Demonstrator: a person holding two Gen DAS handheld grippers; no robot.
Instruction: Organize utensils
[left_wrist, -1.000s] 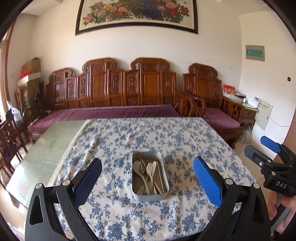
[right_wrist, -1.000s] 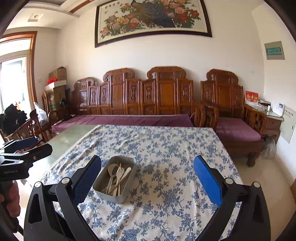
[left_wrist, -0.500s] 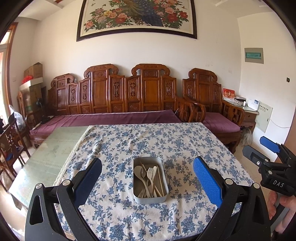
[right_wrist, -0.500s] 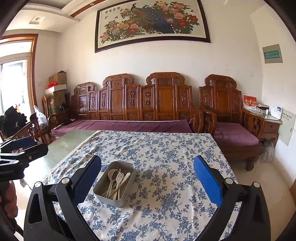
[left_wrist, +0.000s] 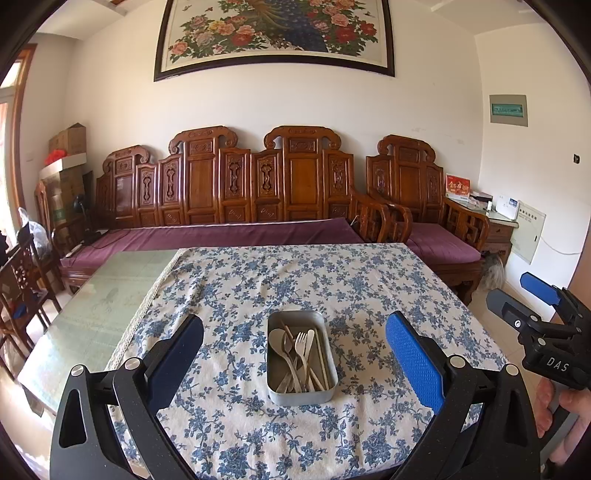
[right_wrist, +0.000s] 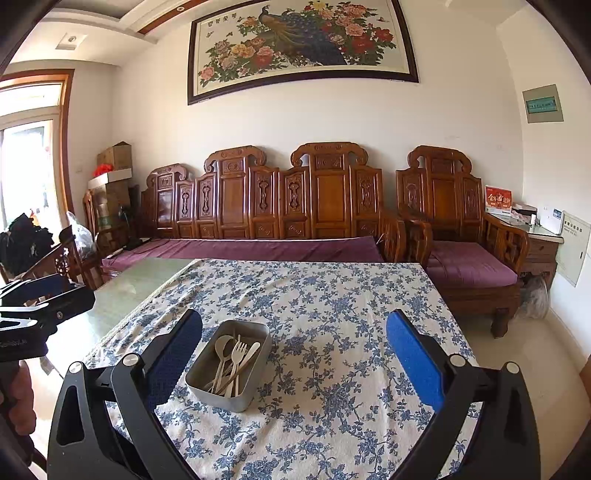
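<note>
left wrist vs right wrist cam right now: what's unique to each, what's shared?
Left wrist only: the right tongs, open, at the right edge, marked DAS, with the hand holding them.

Right wrist only: the left tongs at the left edge, the bright window with a wooden frame, and the white ceiling with a brown stripe.

Both: the grey metal rectangular tin of pale utensils on the blue floral tablecloth, the carved wooden bench, and the framed peacock painting.
</note>
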